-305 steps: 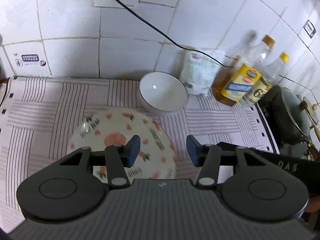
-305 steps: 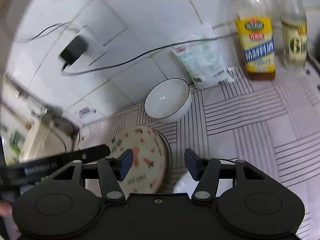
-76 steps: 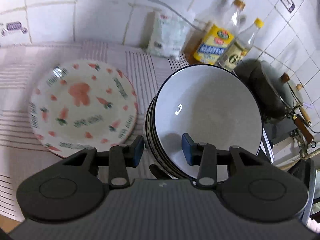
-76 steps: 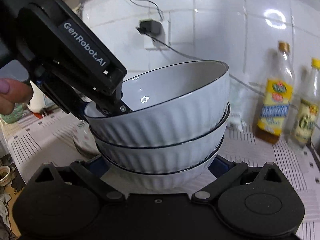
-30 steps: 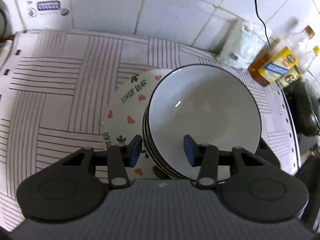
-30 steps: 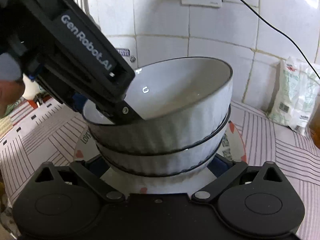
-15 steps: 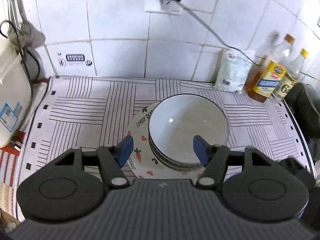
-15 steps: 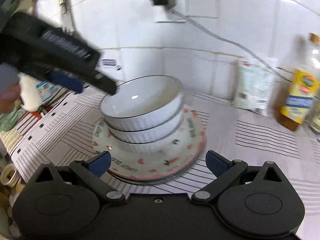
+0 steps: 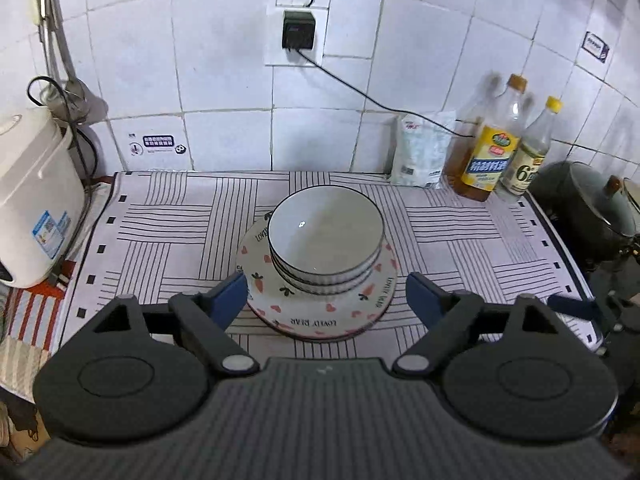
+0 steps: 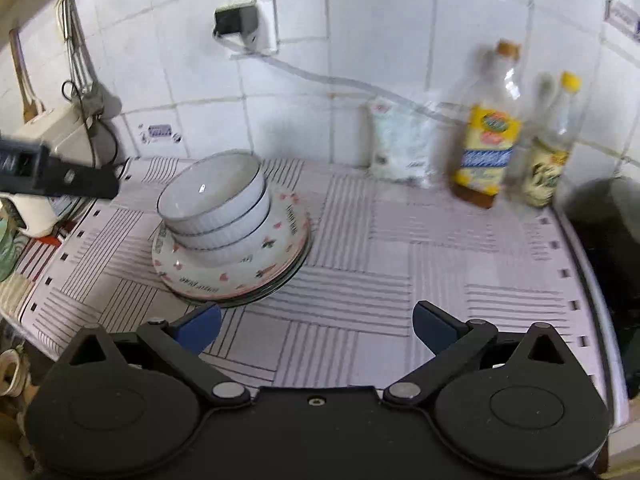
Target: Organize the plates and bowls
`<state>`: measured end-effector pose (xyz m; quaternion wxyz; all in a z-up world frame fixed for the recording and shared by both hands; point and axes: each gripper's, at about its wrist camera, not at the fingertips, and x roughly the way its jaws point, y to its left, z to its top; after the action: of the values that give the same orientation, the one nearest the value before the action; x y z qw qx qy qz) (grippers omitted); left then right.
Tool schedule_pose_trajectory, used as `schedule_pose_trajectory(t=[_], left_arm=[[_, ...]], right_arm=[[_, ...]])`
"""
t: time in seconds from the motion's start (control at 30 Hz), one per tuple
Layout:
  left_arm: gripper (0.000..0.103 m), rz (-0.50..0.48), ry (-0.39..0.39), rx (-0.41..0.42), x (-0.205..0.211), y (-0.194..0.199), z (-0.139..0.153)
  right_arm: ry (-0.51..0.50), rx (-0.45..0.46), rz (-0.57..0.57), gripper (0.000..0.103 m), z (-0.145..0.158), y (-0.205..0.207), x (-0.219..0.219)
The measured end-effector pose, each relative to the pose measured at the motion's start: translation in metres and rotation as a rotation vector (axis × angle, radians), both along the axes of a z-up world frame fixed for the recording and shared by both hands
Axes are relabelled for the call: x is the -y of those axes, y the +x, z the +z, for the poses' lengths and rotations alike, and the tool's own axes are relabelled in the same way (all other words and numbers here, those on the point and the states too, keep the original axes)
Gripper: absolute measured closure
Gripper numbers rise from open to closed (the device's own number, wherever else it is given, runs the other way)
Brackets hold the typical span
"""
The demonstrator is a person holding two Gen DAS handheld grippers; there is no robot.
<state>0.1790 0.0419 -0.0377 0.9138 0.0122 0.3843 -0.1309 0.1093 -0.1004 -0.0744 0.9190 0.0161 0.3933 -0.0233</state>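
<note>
A stack of white ribbed bowls [image 9: 325,240] with dark rims sits on a stack of patterned plates [image 9: 320,312] with hearts and carrots, in the middle of the striped mat. The same bowls [image 10: 216,204] and plates [image 10: 240,268] show at the left in the right wrist view. My left gripper [image 9: 326,296] is open and empty, pulled back in front of the stack. My right gripper [image 10: 316,328] is open and empty, to the right of the stack and apart from it. The left gripper's body [image 10: 60,178] reaches in from the left edge.
A white rice cooker [image 9: 32,200] stands at the left. A white bag [image 9: 420,152], two bottles [image 9: 492,152] and a dark pot [image 9: 588,208] stand at the back right. A cable [image 9: 360,92] hangs from a wall socket. The striped mat [image 10: 400,280] covers the counter.
Both grippers have let go of the bowl stack, opened wide and pulled back. The bowls now rest on the plates.
</note>
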Motion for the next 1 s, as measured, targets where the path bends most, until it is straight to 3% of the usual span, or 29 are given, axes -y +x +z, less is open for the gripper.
schedule_pose_trajectory(t=[0.17,0.37,0.57,1.0], left_arm=[[0.001,0.026,0.018,0.024,-0.004,-0.031,0.017],[0.000,0.083,0.039,0.021,-0.011,-0.058,0.032],[0.000,0.093,0.072,0.016,-0.010,-0.085,0.041],[0.000,0.060,0.167,0.038,0.004,-0.121,0.044]], right_arm=[[-0.010,0.064,-0.009,0.000,0.037,-0.017,0.003],[-0.056,0.066,-0.024,0.000,0.074,-0.042,-0.006],[-0.077,0.021,-0.049,0.000,0.087,-0.065,-0.012],[-0.068,0.028,-0.093,0.000,0.096,-0.098,-0.012]])
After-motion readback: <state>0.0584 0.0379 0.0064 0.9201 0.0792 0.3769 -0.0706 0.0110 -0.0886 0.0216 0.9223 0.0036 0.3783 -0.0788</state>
